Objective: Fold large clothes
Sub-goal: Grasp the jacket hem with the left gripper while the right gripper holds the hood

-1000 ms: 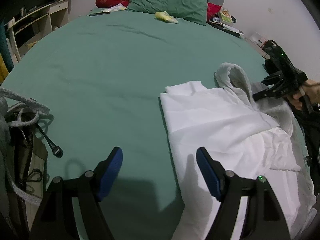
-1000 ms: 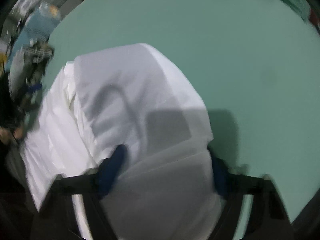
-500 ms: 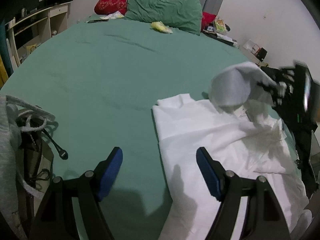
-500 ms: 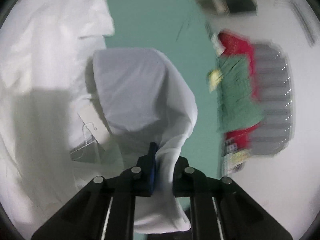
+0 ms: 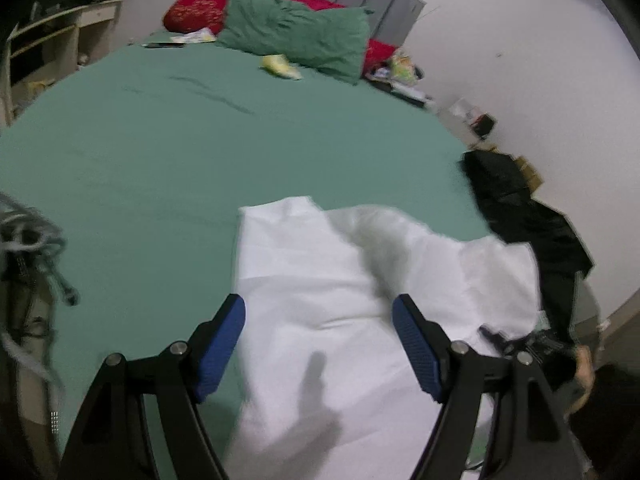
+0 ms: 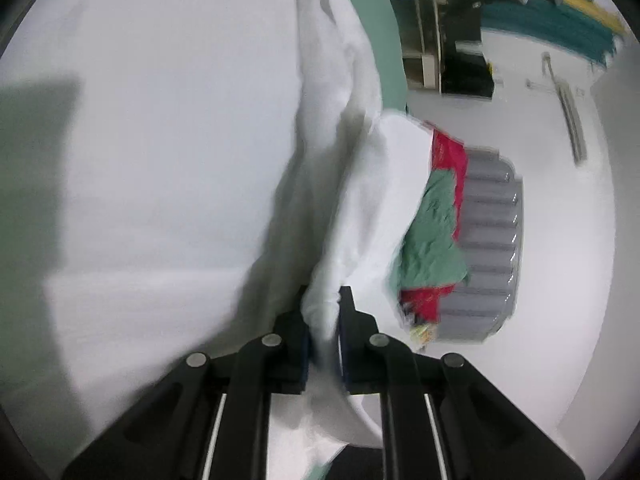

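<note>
Right gripper [image 6: 324,312] clamped shut on white garment [image 5: 340,280] fold, swung across | left gripper [image 5: 319,344] spread, empty | fold begun

Left wrist view: white garment [image 5: 360,300] smeared by motion, near end cut off by the bottom edge, far right side blurred into a dark heap [image 5: 528,216] that can't be identified. Right wrist view: the garment fills the left half, folds unreadable; pinched fabric hides the pads [image 6: 306,344]. Bedside clutter [image 5: 400,72] too small to tell
</note>
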Demonstrator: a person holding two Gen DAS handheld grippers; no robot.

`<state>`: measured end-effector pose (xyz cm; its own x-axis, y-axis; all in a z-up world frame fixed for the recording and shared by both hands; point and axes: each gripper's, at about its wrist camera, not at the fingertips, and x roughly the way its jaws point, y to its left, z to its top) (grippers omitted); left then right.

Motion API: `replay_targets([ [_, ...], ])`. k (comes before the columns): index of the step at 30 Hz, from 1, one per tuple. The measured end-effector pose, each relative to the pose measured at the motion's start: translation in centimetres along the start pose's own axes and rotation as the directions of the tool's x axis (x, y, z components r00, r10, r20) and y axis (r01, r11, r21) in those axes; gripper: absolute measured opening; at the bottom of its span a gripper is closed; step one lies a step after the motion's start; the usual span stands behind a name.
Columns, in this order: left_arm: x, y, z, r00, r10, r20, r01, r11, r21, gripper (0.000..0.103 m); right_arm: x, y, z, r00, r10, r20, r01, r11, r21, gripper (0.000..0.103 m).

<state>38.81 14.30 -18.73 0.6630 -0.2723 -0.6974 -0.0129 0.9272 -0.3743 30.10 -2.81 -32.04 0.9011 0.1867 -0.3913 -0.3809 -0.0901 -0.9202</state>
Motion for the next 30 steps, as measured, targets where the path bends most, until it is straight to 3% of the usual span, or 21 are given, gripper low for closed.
replay_targets([
  [5, 3.7, -3.7, 1.8, 0.998, -0.057, 0.004, 0.057, 0.998, 0.014, 0.077, 0.1, -1.4, -1.7, 0.998, 0.052, -0.030, -0.043, 0.970, 0.237, 0.017],
  [7, 6.5, -5.2, 2.1, 0.999, -0.020, -0.044, 0.022, 0.999, 0.046, 0.077, 0.2, -2.9, -2.8, 0.995, 0.097, -0.027, -0.081, 0.928, 0.363, 0.027],
  [9, 9.1, -6.3, 1.8, 0.994, -0.016, -0.107, 0.022, 0.998, 0.062, 0.065, -0.1, -4.9, -4.3, 0.986, 0.167, -0.001, -0.143, 0.852, 0.503, 0.036],
  [10, 10.0, -6.8, 1.5, 0.991, -0.005, -0.133, 0.017, 0.996, 0.086, 0.033, 0.1, -6.8, -4.9, 0.980, 0.198, 0.027, -0.177, 0.795, 0.580, 0.039],
  [11, 10.8, -7.2, 1.0, 0.986, 0.030, -0.166, -0.010, 0.993, 0.116, 0.017, 0.0, -8.1, -5.7, 0.976, 0.213, 0.046, -0.191, 0.737, 0.649, 0.042],
  [12, 11.2, -7.5, 0.4, 0.982, 0.063, -0.178, -0.038, 0.990, 0.135, 0.017, -0.5, -9.4, -7.0, 0.972, 0.226, 0.070, -0.205, 0.658, 0.724, 0.047],
  [14, 11.0, -7.6, -0.1, 0.985, 0.065, -0.162, -0.041, 0.988, 0.147, 0.007, -0.3, -12.4, -9.3, 0.961, 0.247, 0.127, -0.235, 0.483, 0.844, 0.052],
  [16, 10.1, -7.6, -0.4, 0.988, 0.091, -0.127, -0.070, 0.984, 0.162, 0.005, 0.8, -14.9, -11.7, 0.959, 0.246, 0.141, -0.206, 0.267, 0.941, 0.062],
  [17, 9.5, -7.7, -0.6, 0.990, 0.094, -0.108, -0.075, 0.984, 0.162, 0.004, 1.6, -15.4, -12.2, 0.957, 0.254, 0.142, -0.195, 0.199, 0.960, 0.062],
  [19, 8.0, -8.1, -0.9, 0.991, 0.120, -0.066, -0.106, 0.976, 0.191, 0.004, 4.2, -16.4, -13.2, 0.951, 0.266, 0.157, -0.167, 0.013, 0.986, 0.062],
  [21, 6.0, -9.0, -1.2, 0.989, 0.149, -0.010, -0.142, 0.957, 0.251, 0.004, 7.8, -17.5, -13.6, 0.925, 0.310, 0.219, -0.180, -0.148, 0.972, 0.062],
  [23, 4.4, -9.6, -1.4, 0.983, 0.178, 0.036, -0.181, 0.942, 0.282, 0.004, 9.5, -16.8, -13.5, 0.876, 0.389, 0.286, -0.224, -0.197, 0.954, 0.061],
  [24, 3.8, -9.8, -1.5, 0.981, 0.189, 0.049, -0.195, 0.939, 0.284, 0.004, 10.9, -16.2, -13.1, 0.844, 0.446, 0.299, -0.225, -0.212, 0.951, 0.049],
  [25, 3.8, -9.8, -1.4, 0.980, 0.193, 0.043, -0.197, 0.937, 0.289, 0.004, 12.0, -15.3, -12.6, 0.818, 0.495, 0.293, -0.208, -0.221, 0.953, 0.028],
  [28, 4.3, -9.5, -2.4, 0.974, 0.224, 0.014, -0.217, 0.923, 0.319, 0.005, 11.7, -13.2, -12.0, 0.797, 0.535, 0.281, -0.188, -0.222, 0.957, 0.022],
  [30, 4.5, -8.8, -3.5, 0.973, 0.231, 0.005, -0.221, 0.923, 0.316, 0.005, 11.0, -12.7, -12.5, 0.793, 0.526, 0.309, -0.190, -0.269, 0.944, 0.021],
])
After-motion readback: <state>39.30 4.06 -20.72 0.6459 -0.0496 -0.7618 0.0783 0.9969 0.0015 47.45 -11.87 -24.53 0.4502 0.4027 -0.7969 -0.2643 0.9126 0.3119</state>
